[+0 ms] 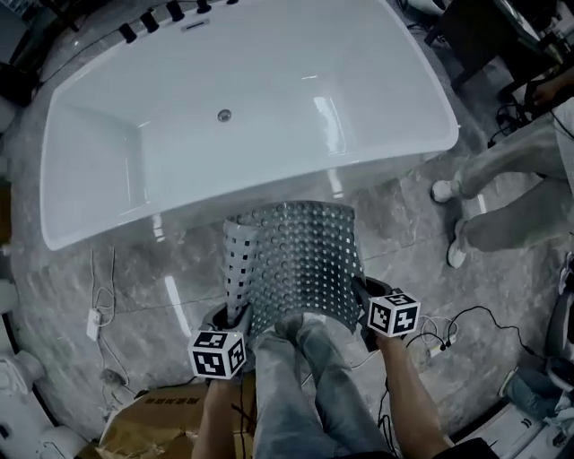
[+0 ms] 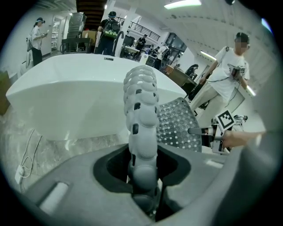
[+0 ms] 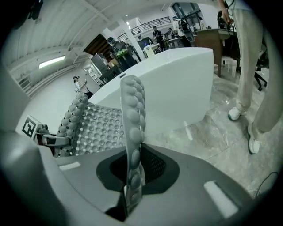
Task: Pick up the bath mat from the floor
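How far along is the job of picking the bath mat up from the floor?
Done: both claws are closed on the bath mat, the left claw on its curled left edge and the right claw on its right edge. In hand: the mat is held up in front of the bathtub. Left: I cannot tell whether its far edge is clear of the floor, so probably lift higher.

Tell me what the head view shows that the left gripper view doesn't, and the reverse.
Only the head view: the round drain of the white bathtub, the wearer's jeans-clad legs, and the left gripper from outside. Only the left gripper view: the edge of the grey studded rubber bath mat clamped in that gripper's jaws, and a bright ceiling light strip. Both: the bathtub, the mat, the right gripper.
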`<state>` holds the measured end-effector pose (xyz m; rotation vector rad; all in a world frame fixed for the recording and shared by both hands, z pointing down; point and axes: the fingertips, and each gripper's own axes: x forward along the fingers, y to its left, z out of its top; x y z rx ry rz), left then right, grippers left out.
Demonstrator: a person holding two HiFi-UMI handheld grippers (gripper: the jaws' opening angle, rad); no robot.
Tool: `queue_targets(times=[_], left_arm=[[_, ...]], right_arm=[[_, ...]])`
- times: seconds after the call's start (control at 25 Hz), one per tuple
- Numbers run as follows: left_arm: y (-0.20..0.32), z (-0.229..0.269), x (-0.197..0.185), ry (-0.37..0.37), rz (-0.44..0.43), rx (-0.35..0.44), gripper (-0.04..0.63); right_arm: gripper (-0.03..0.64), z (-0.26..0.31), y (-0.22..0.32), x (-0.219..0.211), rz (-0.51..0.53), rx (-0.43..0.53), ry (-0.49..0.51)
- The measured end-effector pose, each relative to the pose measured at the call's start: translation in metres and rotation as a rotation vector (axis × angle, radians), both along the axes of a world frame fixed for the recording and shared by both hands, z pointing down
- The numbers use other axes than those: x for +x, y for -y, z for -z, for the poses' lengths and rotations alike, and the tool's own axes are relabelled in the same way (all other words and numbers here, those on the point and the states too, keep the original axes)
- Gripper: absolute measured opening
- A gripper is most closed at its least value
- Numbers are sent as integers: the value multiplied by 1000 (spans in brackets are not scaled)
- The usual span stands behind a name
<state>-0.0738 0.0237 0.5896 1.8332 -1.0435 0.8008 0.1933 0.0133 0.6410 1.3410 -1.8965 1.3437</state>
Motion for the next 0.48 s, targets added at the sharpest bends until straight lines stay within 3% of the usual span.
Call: queue_targets(times=[0.48], left_arm=[[6,136,17,-42,66,104,127]], right_arm=[[21,130,26,1,4,107,34]])
